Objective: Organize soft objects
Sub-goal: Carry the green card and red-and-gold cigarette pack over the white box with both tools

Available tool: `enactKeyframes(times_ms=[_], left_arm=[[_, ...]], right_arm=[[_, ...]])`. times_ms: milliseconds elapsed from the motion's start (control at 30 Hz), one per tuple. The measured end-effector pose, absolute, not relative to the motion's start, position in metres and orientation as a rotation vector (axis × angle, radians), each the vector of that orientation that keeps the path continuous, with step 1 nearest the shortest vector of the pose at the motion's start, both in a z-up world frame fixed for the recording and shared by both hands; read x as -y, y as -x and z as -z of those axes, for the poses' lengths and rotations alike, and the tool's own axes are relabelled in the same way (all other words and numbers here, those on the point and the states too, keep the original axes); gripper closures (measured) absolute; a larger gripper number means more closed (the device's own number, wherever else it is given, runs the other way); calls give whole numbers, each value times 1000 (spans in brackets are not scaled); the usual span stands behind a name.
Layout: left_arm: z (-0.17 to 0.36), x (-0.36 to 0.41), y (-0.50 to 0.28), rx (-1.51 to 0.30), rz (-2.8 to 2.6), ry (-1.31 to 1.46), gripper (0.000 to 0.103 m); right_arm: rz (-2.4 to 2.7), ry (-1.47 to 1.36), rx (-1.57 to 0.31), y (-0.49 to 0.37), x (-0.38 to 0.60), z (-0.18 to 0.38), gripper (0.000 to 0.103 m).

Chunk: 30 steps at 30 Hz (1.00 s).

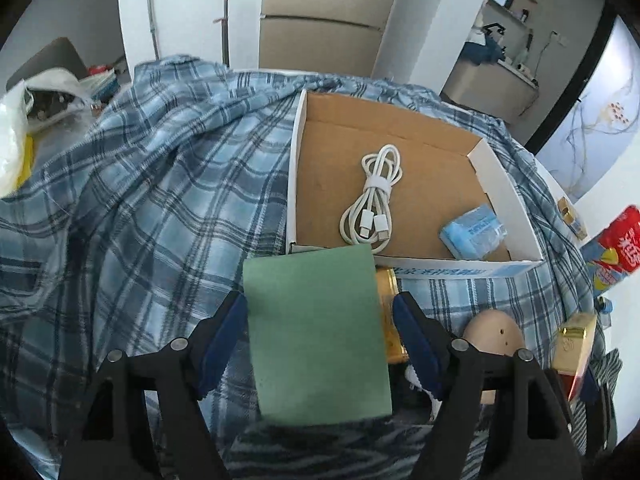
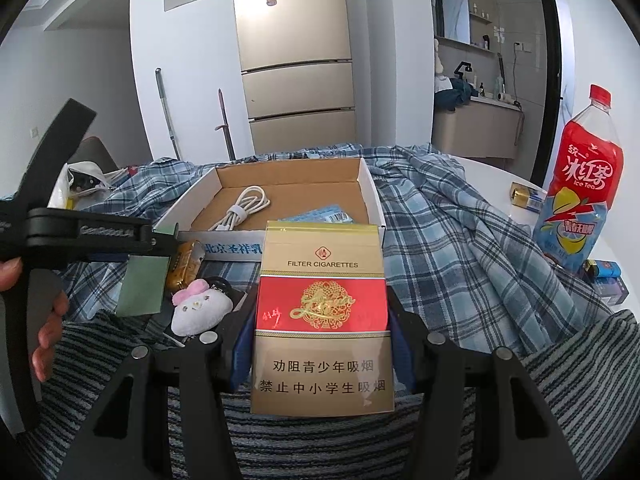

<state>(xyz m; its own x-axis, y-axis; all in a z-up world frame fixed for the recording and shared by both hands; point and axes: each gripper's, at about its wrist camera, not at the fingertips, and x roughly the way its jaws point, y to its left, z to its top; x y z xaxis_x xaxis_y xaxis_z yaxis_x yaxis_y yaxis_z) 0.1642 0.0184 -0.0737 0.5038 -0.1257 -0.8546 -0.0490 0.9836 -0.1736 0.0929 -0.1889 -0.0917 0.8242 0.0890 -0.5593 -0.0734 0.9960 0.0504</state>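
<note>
A green sponge pad (image 1: 316, 332) stands tilted between the fingers of my left gripper (image 1: 320, 300). Its left edge meets the left pad, and a gap shows by the right finger (image 1: 412, 328), so the jaws stand open around it. The right wrist view shows the same sponge (image 2: 142, 284) under the left gripper (image 2: 160, 240), which a hand (image 2: 48, 328) holds. My right gripper (image 2: 320, 316) is shut on a gold and red cigarette pack (image 2: 322, 312), held upright. A white plush toy with a pink bow (image 2: 200, 308) lies between the two grippers.
A cardboard tray (image 1: 496, 172) just beyond holds a white cable (image 1: 372, 196) and a blue tissue packet (image 1: 472, 232). A plaid shirt (image 1: 160, 200) covers the table, with striped cloth (image 2: 320, 448) in front. A gold tin (image 2: 184, 264) lies by the sponge. An iced tea bottle (image 2: 580, 184) stands right.
</note>
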Motion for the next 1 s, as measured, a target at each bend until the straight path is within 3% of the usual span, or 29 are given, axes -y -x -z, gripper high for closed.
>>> enactKeyframes(times_ms=[167,233,433,700,1000], left_arm=[[76,-18,-169,-1041,29,188,26],[74,-20,-168,-1032,28,194,32],[63,-24,-152,-987,33,170,33],[18,-15,-118,-900,65,105,33],[-44,1,-111,-769,116,81,33]], right_arm=[[-85,-26,-596,-94,189,92,48],[-85,-27,-597,-95,189,92,48],[-85,-30,-603,-96,190,94,48],[-77,-24,-601,-95,191,92,48],[-125,-26,-566,-77,204,31,48]])
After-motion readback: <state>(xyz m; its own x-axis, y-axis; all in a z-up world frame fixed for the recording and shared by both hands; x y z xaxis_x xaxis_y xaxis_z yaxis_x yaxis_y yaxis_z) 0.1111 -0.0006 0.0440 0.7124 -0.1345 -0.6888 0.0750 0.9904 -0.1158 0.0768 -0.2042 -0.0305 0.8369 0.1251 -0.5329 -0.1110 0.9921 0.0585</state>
